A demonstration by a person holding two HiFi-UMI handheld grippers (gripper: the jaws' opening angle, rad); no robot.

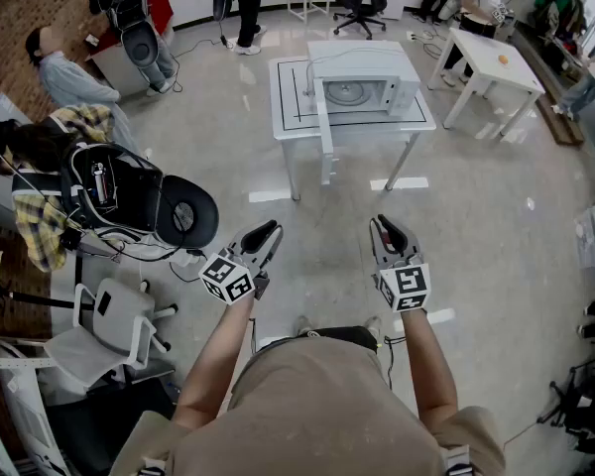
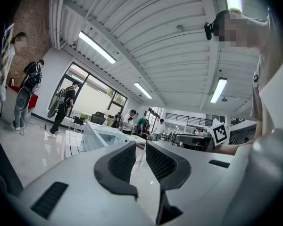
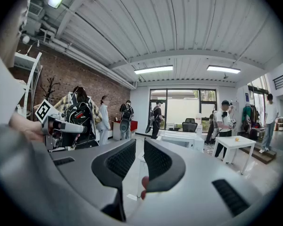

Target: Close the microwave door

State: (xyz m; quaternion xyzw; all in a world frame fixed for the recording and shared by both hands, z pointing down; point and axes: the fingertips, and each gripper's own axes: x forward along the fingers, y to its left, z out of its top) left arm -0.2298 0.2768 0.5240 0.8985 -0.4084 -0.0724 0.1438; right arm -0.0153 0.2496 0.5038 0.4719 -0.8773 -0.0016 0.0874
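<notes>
Glossy grey floor (image 1: 496, 216), pale light reflections. White boxy microwave (image 1: 372, 62) on white table (image 1: 283, 117) with black rectangular lines, far ahead, well apart from both grippers. Door (image 1: 325, 142) swung open toward camera, round turntable visible inside. Left gripper (image 1: 270, 234) and right gripper (image 1: 385, 228) over bare floor, ribbed black pads narrowly apart, nothing between. Black-and-white square markers on cubes. Black backpack (image 1: 119, 191) and white chair (image 1: 114, 320) left; second white table (image 1: 481, 53) with small orange ball (image 1: 503, 59) right.
</notes>
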